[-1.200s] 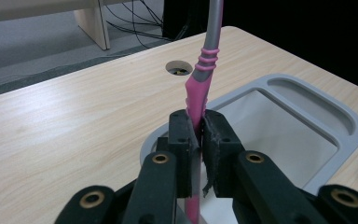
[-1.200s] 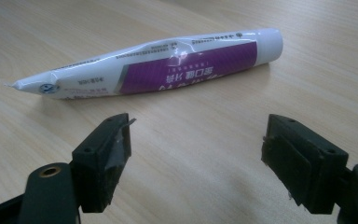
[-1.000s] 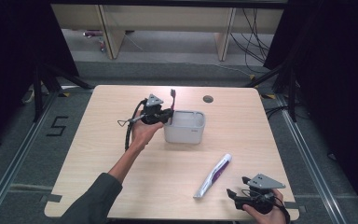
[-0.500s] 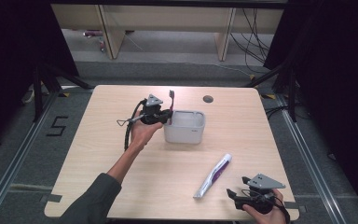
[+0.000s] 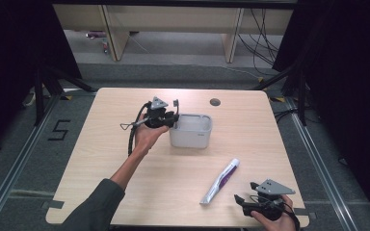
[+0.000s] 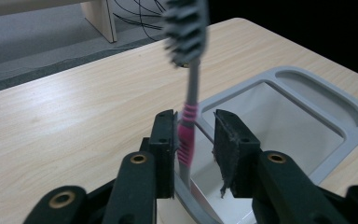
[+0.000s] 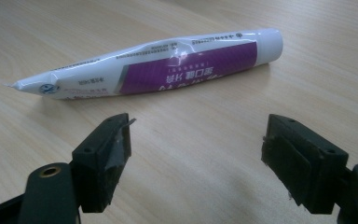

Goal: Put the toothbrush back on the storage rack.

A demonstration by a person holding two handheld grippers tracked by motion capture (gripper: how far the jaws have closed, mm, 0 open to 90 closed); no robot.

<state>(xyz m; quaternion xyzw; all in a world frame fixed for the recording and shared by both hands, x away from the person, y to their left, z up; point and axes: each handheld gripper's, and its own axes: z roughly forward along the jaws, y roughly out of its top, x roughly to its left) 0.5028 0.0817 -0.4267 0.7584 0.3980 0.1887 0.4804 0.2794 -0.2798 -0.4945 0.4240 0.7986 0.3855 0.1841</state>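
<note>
Your left claw (image 6: 193, 135) has the grey toothbrush with the pink grip (image 6: 189, 116) upright at the rim of the pale grey plastic tub (image 6: 307, 112), jaws seemingly just loosened. Your right claw (image 7: 196, 154) gapes before the white-and-purple toothpaste tube (image 7: 168, 63) lying on the worktop (image 5: 125, 168), ungrasped.

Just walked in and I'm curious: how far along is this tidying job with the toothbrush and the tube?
Nothing looks finished yet. In hand: the left hand-held gripper has the toothbrush between its jaws at the rim of the grey bin, with a gap to one jaw. Left: the toothpaste tube lies untouched on the table before the open right hand-held gripper.
</note>
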